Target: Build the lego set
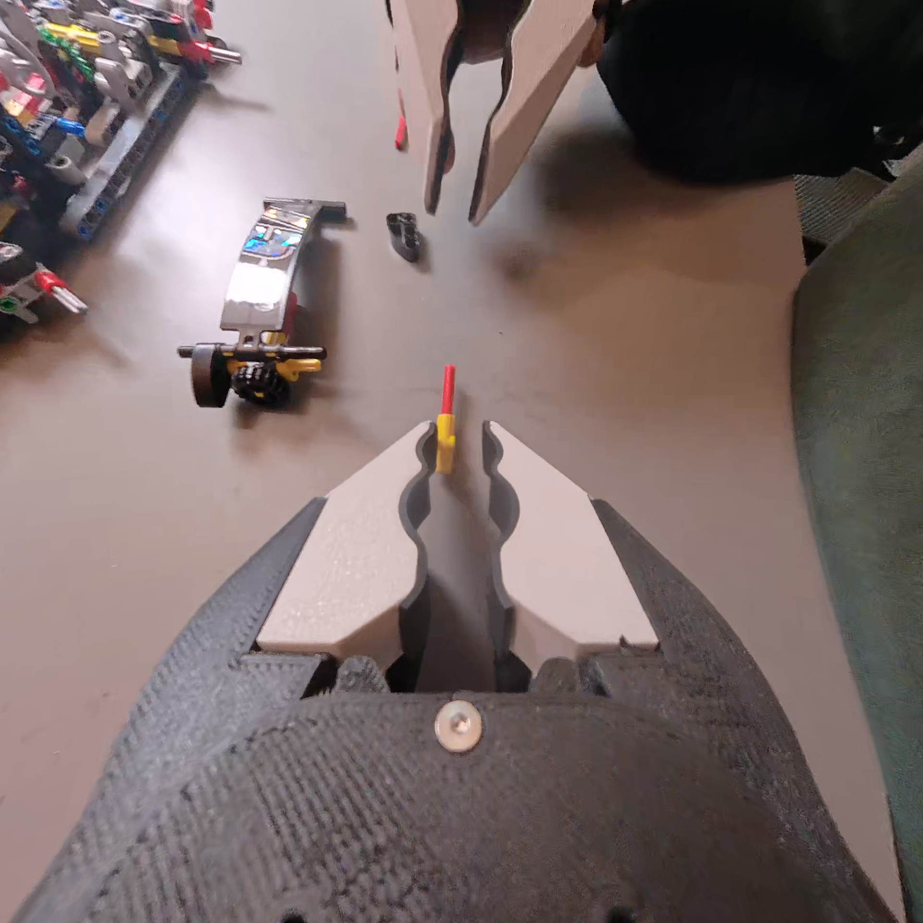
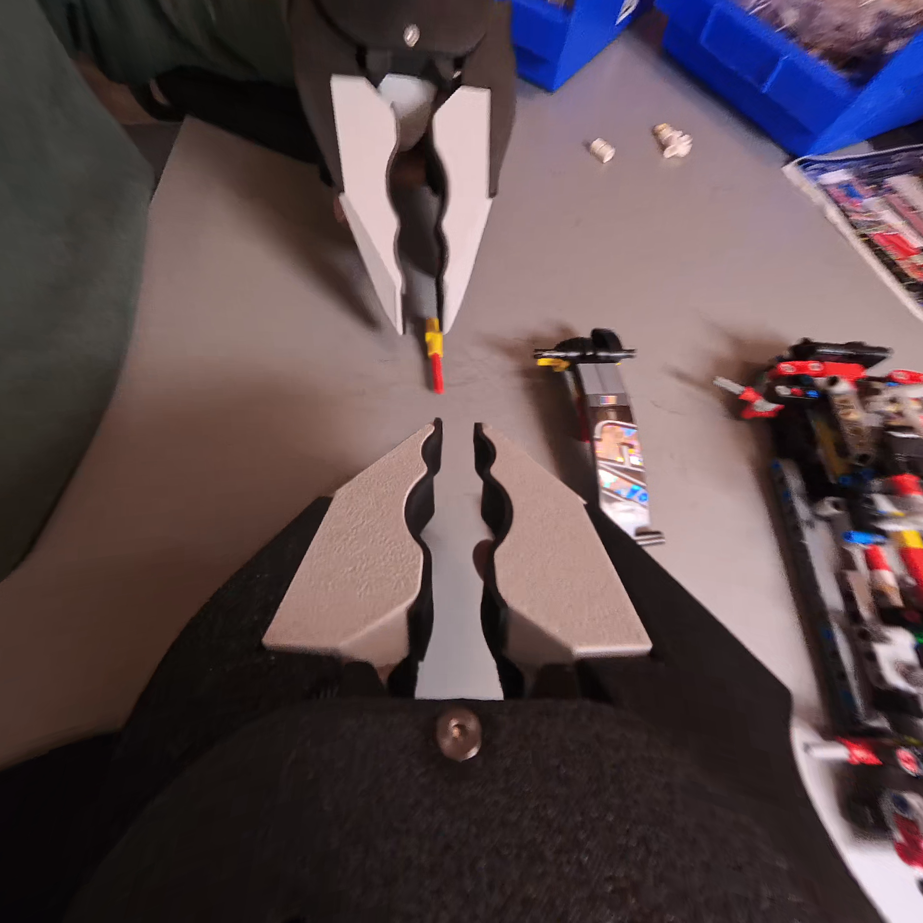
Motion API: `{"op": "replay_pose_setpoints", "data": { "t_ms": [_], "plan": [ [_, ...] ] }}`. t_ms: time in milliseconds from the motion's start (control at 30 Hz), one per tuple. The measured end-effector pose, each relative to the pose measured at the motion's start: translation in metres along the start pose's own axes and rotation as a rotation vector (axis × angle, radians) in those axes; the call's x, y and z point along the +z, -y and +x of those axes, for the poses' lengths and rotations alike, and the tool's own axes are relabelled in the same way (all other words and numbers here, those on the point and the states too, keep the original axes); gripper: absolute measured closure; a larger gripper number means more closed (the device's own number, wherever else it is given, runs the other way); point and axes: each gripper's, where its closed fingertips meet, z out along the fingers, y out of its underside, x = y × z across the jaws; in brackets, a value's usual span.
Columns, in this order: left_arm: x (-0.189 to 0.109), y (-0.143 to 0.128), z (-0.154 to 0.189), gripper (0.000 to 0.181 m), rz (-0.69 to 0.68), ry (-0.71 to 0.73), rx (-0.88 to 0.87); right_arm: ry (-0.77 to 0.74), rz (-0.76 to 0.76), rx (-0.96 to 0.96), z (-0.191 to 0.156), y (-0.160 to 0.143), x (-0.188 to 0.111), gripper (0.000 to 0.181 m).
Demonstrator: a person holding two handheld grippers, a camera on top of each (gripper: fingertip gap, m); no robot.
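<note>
Table: I am working over a plain grey top; a dark green seat edge is lying along one side of it.
Main build: the long, many-coloured lego chassis is sitting at the far side, well apart from both my grippers. I am leaving it alone for this step.
Blue bins: they are standing at the back edge, near a printed booklet.
Curved panel piece: this silver sub-assembly with its small black wheel is lying flat between the main build and my working spot.
Left gripper: my fingers are standing narrowly apart, with the yellow connector lying between the tips, touching or nearly touching one finger. I judge that I am not clamping it yet.
Right gripper: my fingers are narrowly apart and carrying nothing, facing the left gripper across a short stretch of table.
Black beam: it is lying near my right tips, untouched.
Red axle: it is sticking out of the yellow connector, pointing toward my right gripper.
Grey bushes: two small ones are waiting near the bins.
Doing it well: I am aiming to centre the connector between my left tips before squeezing, gripping the yellow body and not the axle, keeping it level so the red end stays free for my right fingers.
</note>
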Motion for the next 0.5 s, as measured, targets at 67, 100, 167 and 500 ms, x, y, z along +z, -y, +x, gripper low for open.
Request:
{"op": "replay_pose_setpoints", "data": {
  "t_ms": [67,100,167,500],
  "plan": [
    [-0.003,-0.004,0.005,0.160,-0.026,-0.030,0.008,0.059,-0.061,-0.016,-0.013,-0.008,0.012,0.173],
    [-0.005,-0.006,0.006,0.159,-0.037,-0.036,0.024,0.083,-0.083,-0.022,-0.019,-0.010,0.016,0.174],
    [-0.008,-0.008,0.004,0.160,-0.041,-0.021,0.040,0.121,-0.101,-0.024,-0.028,-0.012,0.024,0.175],
    [0.005,-0.005,0.036,0.169,-0.050,-0.138,0.058,0.097,-0.229,-0.038,-0.041,-0.010,0.044,0.174]
  ]
}}
